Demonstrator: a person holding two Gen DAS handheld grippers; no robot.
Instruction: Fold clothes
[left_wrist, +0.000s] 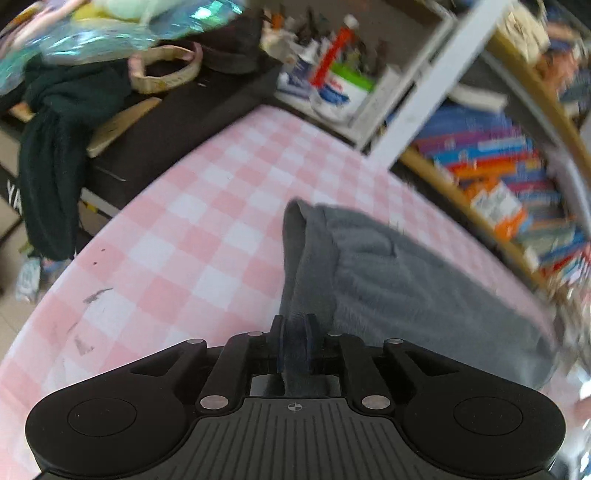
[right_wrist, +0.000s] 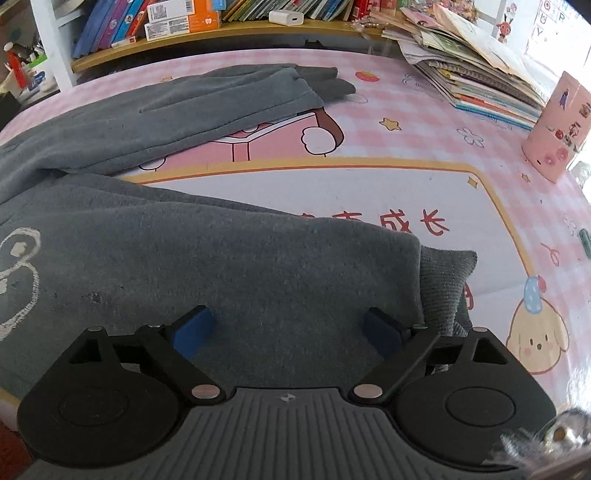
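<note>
Grey sweatpants (right_wrist: 229, 266) lie spread on a pink cartoon table mat (right_wrist: 369, 192). One leg (right_wrist: 207, 107) stretches toward the back and the nearer leg ends in a ribbed cuff (right_wrist: 447, 277). My right gripper (right_wrist: 288, 332) hangs just over the nearer leg, open wide, its blue pads (right_wrist: 195, 332) apart with only flat cloth below them. In the left wrist view my left gripper (left_wrist: 294, 343) is shut on a raised fold of the grey sweatpants (left_wrist: 388, 280), which rises from the pink checked mat (left_wrist: 192, 229).
A pink cup (right_wrist: 557, 129) and a stack of books (right_wrist: 480, 74) stand at the back right of the table. A shelf of books (right_wrist: 184, 22) runs along the back. Left of the table are a dark garment (left_wrist: 55, 158) and a cluttered white shelf unit (left_wrist: 343, 81).
</note>
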